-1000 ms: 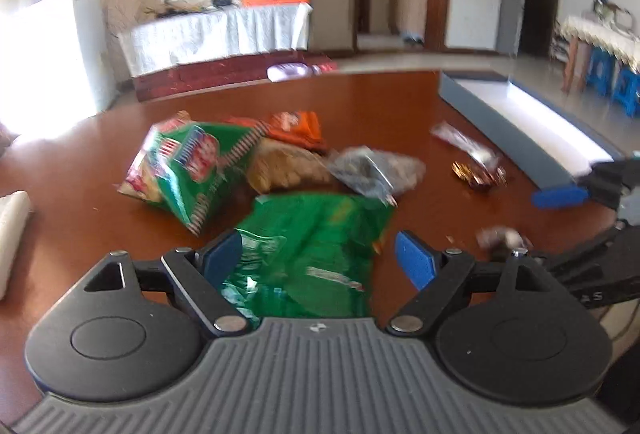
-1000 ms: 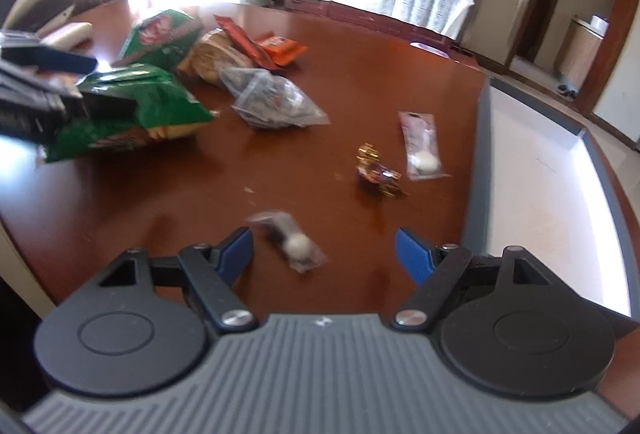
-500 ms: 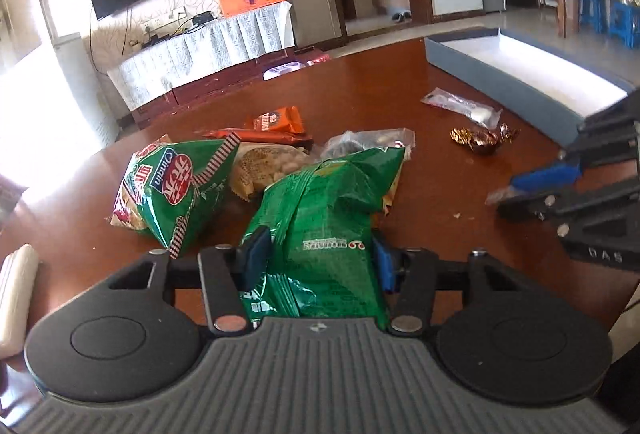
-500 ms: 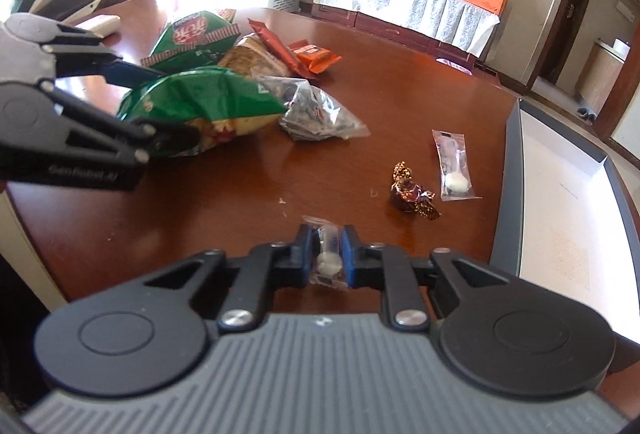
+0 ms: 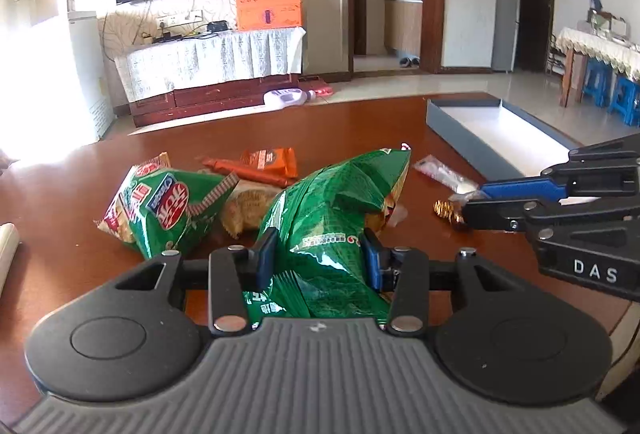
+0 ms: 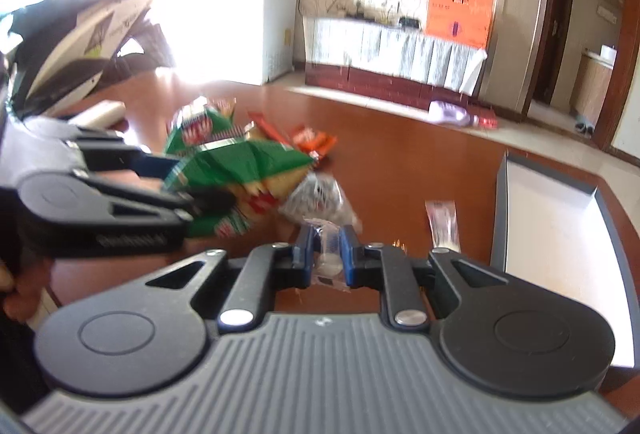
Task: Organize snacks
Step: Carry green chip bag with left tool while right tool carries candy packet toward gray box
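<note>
Over the table [image 5: 360,121] | left tool [image 5: 320,254] closing on green bag [image 5: 336,209] | right tool [image 6: 326,250] clamps small clear packet [image 6: 328,254]

Each gripper, left gripper [image 5: 318,254] and right gripper [image 6: 326,250], has a grey ribbed housing, two black round-hubbed linkage arms with silver pivot screws, and blue pads on the jaws. White "DAS" lettering marks one black side link.

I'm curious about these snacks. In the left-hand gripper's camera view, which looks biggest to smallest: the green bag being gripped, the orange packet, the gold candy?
1. The green bag, though it sits nearest the camera, which inflates it.
2. The orange packet, farther back.
3. The gold candy, partly hidden behind the right gripper.
</note>
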The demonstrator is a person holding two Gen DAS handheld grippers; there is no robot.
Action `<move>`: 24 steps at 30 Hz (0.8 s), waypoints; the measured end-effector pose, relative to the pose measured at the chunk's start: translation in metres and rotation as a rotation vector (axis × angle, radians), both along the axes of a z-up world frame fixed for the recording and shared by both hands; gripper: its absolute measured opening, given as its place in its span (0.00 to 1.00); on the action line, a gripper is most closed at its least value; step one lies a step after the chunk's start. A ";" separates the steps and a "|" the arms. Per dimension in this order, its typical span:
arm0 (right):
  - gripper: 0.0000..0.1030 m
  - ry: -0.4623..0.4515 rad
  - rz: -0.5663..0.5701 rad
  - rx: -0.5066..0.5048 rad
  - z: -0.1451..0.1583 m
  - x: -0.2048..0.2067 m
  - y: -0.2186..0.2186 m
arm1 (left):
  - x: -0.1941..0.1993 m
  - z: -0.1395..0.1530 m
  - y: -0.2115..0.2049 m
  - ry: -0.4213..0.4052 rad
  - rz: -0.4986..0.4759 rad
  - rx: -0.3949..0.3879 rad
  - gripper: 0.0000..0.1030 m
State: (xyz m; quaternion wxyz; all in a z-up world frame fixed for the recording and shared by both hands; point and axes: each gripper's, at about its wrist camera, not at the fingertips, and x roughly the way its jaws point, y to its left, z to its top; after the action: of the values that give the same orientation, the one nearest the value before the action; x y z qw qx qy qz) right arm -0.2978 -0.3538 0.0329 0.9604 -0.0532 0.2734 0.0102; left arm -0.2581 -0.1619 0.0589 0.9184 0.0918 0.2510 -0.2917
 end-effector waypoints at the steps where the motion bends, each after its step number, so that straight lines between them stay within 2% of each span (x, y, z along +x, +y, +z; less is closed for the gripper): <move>1: 0.17 -0.012 -0.004 -0.002 0.003 0.000 -0.001 | 0.000 0.002 -0.003 -0.006 0.011 -0.007 0.47; 6: 0.17 -0.068 -0.049 -0.004 0.019 0.000 -0.016 | -0.003 0.011 -0.027 -0.038 0.028 -0.025 0.47; 15: 0.17 -0.121 -0.124 -0.014 0.036 0.003 -0.062 | -0.006 0.027 -0.079 -0.100 -0.031 -0.029 0.48; 24: 0.17 -0.134 -0.250 0.028 0.032 -0.019 -0.121 | -0.006 0.030 -0.147 -0.103 -0.123 -0.060 0.48</move>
State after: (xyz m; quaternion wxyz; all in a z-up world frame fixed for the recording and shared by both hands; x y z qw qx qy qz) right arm -0.3172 -0.4744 0.0645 0.9709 -0.0060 0.2128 -0.1096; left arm -0.2645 -0.3090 0.0892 0.9128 0.0946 0.1883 -0.3499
